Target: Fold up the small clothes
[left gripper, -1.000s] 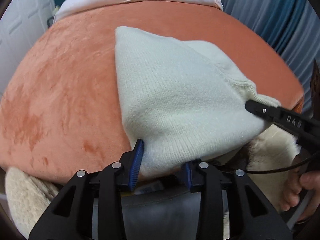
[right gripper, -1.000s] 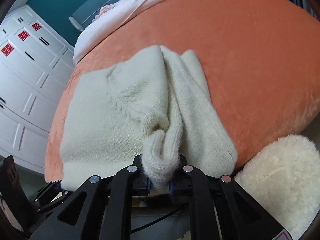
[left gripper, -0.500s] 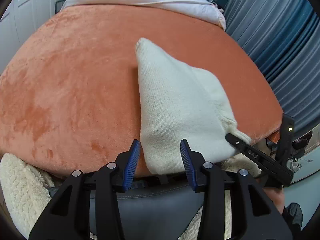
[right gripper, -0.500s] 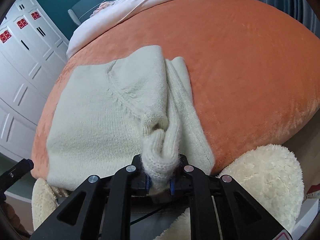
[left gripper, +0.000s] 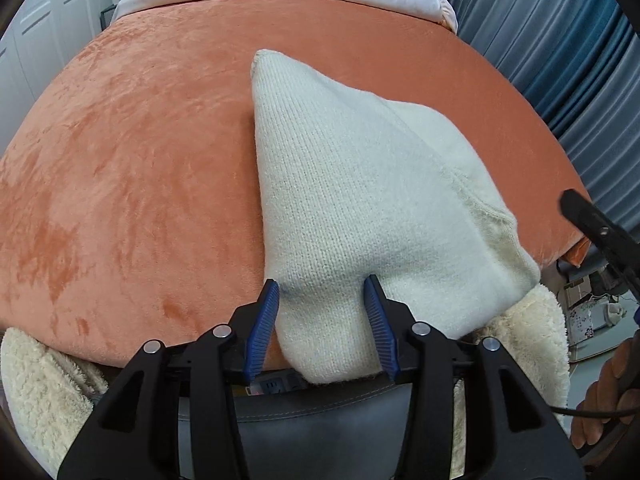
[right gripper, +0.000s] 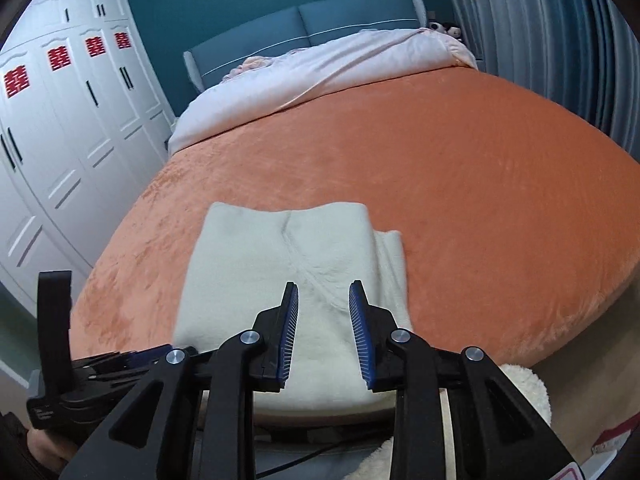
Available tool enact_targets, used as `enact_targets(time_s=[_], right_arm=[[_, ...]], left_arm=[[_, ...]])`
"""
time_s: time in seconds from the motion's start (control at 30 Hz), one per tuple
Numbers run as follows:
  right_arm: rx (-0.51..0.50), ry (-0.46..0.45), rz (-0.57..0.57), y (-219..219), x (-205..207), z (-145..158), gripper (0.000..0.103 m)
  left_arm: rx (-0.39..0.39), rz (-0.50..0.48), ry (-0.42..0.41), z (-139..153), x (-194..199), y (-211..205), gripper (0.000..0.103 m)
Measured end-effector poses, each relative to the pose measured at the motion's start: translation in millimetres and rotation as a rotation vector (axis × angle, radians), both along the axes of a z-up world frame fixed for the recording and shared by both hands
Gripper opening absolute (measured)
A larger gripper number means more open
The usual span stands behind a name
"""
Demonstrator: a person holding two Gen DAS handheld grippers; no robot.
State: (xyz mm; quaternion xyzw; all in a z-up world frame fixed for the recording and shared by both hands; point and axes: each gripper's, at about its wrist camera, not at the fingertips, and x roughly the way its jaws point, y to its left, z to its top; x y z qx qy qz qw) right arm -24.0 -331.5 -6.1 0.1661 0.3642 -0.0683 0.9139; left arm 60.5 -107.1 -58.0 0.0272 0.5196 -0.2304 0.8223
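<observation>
A cream knit garment (left gripper: 360, 200) lies folded on the orange bedspread (left gripper: 140, 160) at the bed's near edge, its near end drooping over the edge. My left gripper (left gripper: 322, 292) is open, its blue pads either side of the garment's near left corner, not clamping it. In the right wrist view the garment (right gripper: 256, 272) lies flat as a rectangle with a narrower layer showing on its right. My right gripper (right gripper: 322, 300) is open and empty just above the garment's near edge. The right gripper (left gripper: 592, 224) also shows at the right edge of the left wrist view.
A fluffy cream rug (left gripper: 44, 392) lies at the foot of the bed. A pale pink duvet (right gripper: 320, 68) is heaped at the headboard end. White wardrobes (right gripper: 60, 128) stand on the left, blue-grey curtains (right gripper: 540, 32) on the right. The left gripper body (right gripper: 56, 360) sits at lower left.
My right gripper let go of the bunched garment end and pulled back and up; the garment now lies flat. My left gripper stays open at the near left corner.
</observation>
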Motion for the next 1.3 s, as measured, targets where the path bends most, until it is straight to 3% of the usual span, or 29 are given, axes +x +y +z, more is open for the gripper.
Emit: enact_targets(time_s=[0.07, 0.13, 0.17, 0.27, 0.43, 0.53, 0.67, 0.87, 0.97, 1.0, 1.1, 1.13, 1.27, 1.3], right_arm=[[-0.027, 0.097, 0.018, 7, 17, -23, 0.028], [-0.021, 0.295, 0.023, 5, 36, -73, 0.024], [0.021, 0.347, 0.043, 2, 38, -96, 0.021], [0.019, 0.323, 0.026, -1, 36, -84, 0.019], [-0.019, 0.196, -0.002, 0, 20, -40, 0.019], [-0.024, 0.229, 0.016, 1, 19, -48, 0.02], [-0.01, 0.378, 0.042, 4, 36, -89, 0.019], [0.013, 0.27, 0.001, -2, 18, -50, 0.021], [-0.007, 0.245, -0.05, -14, 5, -40, 0.024], [-0.005, 0.246, -0.062, -19, 2, -41, 0.026], [0.033, 0.252, -0.093, -31, -2, -46, 0.053], [0.046, 0.259, -0.098, -34, 0, -48, 0.057], [0.099, 0.298, -0.058, -38, 20, -73, 0.057], [0.123, 0.308, -0.038, -36, 25, -80, 0.042]], left_arm=[[0.006, 0.005, 0.004, -1, 1, 0, 0.047], [0.023, 0.006, 0.007, -3, 1, 0, 0.051], [0.039, 0.0, 0.029, -7, 0, -1, 0.051], [0.043, 0.015, 0.021, -7, -2, 2, 0.051], [0.033, 0.033, 0.012, 13, -4, 3, 0.047], [0.034, 0.028, -0.016, 22, -3, -2, 0.047], [0.071, 0.032, 0.006, 12, 7, -9, 0.048], [0.067, 0.05, 0.011, 12, 8, -6, 0.049], [0.014, 0.051, 0.027, 16, 4, -2, 0.048], [-0.026, 0.053, 0.032, 18, 2, 1, 0.05], [-0.1, 0.083, 0.043, 17, -2, 7, 0.065], [-0.097, 0.082, 0.049, 14, -2, 5, 0.065], [-0.053, 0.089, 0.087, -3, 3, -1, 0.065], [-0.058, 0.096, 0.095, -5, 4, 0, 0.065]])
